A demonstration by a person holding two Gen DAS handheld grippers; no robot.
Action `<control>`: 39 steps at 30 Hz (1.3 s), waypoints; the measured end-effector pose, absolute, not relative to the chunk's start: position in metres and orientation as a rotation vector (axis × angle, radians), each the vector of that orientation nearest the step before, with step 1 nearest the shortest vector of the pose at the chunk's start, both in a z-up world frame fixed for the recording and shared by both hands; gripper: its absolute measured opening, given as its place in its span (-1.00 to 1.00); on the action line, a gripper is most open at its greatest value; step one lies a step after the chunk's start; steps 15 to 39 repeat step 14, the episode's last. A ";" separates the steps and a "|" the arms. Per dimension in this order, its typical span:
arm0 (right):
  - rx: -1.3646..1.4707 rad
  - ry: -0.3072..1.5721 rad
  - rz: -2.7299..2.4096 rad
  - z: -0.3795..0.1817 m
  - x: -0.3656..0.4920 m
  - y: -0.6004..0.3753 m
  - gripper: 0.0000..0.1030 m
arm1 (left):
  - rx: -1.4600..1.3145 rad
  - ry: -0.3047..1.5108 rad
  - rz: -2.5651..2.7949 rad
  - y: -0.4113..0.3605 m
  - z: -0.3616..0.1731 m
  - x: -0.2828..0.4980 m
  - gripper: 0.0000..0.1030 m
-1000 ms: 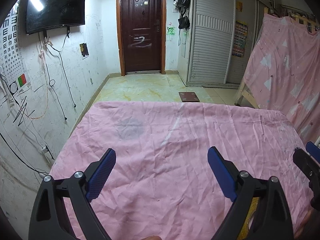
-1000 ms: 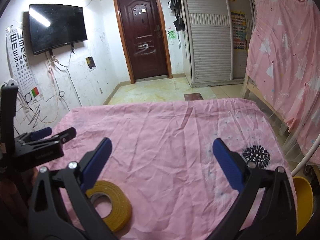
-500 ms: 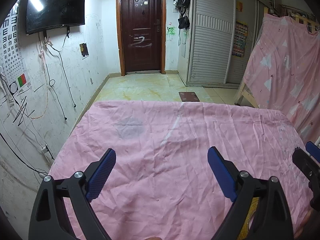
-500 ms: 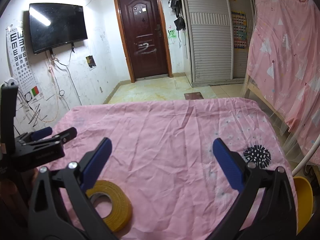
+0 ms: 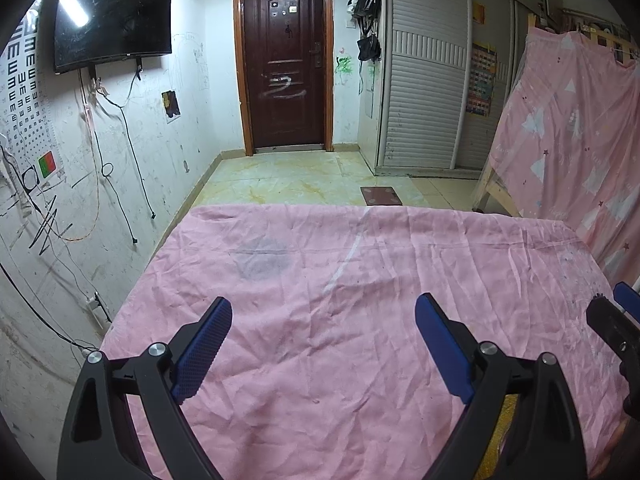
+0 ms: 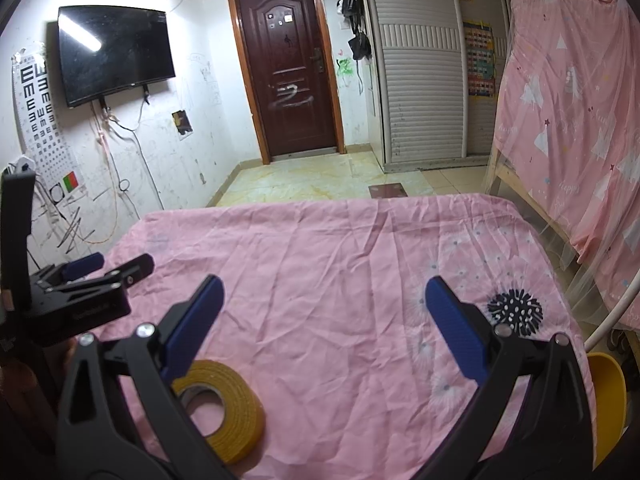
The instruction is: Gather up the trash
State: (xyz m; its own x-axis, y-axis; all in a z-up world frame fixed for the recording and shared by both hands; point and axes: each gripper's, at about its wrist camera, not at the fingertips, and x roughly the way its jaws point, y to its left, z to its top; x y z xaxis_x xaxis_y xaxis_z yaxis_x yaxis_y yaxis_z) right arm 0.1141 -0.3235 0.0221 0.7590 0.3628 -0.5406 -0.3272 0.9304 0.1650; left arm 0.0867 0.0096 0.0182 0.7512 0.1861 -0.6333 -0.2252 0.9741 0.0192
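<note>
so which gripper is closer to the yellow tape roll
Right. The right gripper is open directly over the yellow tape roll, with its left finger overlapping it. The left gripper is open further left, over bare pink cloth.

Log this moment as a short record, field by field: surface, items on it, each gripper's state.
surface: table under a wrinkled pink cloth
item: yellow tape roll, lying flat at the near edge, beside the right gripper's left finger
off table: yellow bin, past the right edge
left gripper: open, empty, above the cloth
right gripper: open, empty
trash: none clearly visible
</note>
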 end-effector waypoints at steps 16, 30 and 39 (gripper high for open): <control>0.066 0.605 0.376 0.021 0.114 -0.323 0.88 | -0.063 0.695 0.215 0.010 0.017 0.088 0.66; 0.066 0.605 0.376 0.021 0.114 -0.323 0.88 | -0.063 0.695 0.215 0.010 0.017 0.088 0.66; 0.066 0.605 0.376 0.021 0.114 -0.323 0.88 | -0.063 0.695 0.215 0.010 0.017 0.088 0.66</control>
